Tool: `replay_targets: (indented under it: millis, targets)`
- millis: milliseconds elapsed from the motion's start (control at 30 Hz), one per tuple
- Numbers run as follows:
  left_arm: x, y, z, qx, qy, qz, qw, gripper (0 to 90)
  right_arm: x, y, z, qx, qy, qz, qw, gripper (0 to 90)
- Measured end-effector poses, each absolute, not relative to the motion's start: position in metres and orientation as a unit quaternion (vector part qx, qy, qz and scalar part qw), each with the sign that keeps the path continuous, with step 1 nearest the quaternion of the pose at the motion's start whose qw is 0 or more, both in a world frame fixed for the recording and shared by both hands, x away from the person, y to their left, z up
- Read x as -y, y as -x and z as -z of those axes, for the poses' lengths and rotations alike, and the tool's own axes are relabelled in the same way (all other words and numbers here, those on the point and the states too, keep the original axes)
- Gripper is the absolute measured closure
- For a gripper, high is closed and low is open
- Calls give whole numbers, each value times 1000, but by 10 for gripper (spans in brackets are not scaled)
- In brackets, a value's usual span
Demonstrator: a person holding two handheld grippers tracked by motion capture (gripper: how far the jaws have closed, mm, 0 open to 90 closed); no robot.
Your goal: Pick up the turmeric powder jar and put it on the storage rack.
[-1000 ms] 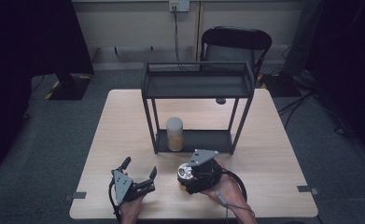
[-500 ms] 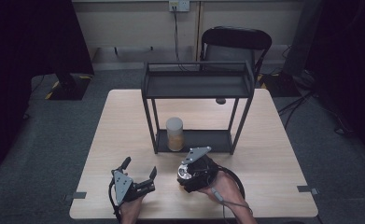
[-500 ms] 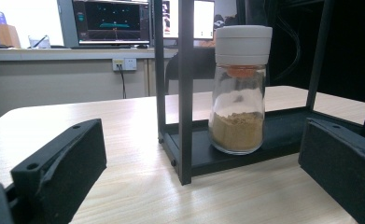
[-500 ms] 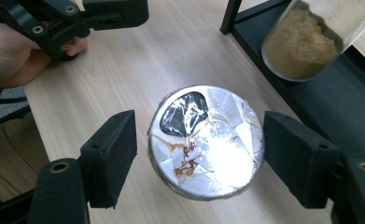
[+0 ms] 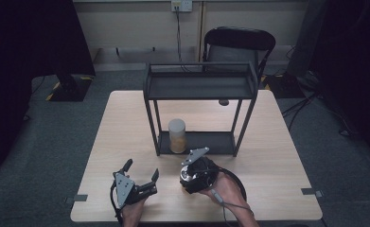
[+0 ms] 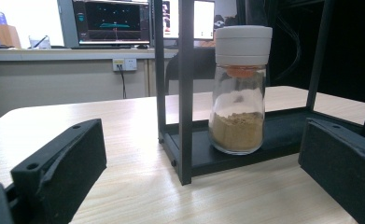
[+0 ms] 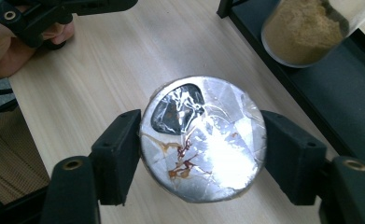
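A small round jar with a torn foil seal [image 7: 203, 140] stands on the wooden table [image 5: 277, 156] in front of the rack. My right gripper [image 7: 201, 147] looks down on it, and its jaws have just been closing; both pads now press the jar's sides. From above, the right gripper [image 5: 194, 174] covers most of that foil-topped jar [image 5: 186, 176]. My left gripper [image 5: 141, 169] rests near the front edge, jaws wide open and nothing between them; the left gripper [image 6: 199, 172] faces a glass spice jar [image 6: 240, 93] with a white cap and brown powder.
The spice jar [image 5: 177, 136] stands on the lower shelf of a black two-tier metal rack [image 5: 201, 85] at the table's middle. A black chair [image 5: 239, 45] sits behind the table. The rack's front post [image 6: 186, 93] stands between the left gripper and the spice jar.
The right gripper has shifted a little left over the foil-topped jar and its jaws have closed onto it. The left gripper has stayed where it was.
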State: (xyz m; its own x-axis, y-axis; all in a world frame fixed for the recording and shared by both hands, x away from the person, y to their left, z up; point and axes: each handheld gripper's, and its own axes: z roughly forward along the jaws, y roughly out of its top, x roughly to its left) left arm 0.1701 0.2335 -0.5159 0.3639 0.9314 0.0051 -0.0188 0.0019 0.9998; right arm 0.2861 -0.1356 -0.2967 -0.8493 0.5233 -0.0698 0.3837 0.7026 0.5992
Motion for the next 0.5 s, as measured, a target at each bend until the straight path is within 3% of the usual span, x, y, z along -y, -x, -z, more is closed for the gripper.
replay_targets:
  millis: [500]
  targets:
    - [-234,-170,516,-393,-580,-404,589,2,135,-284,297,-913,-253,-297,120,341]
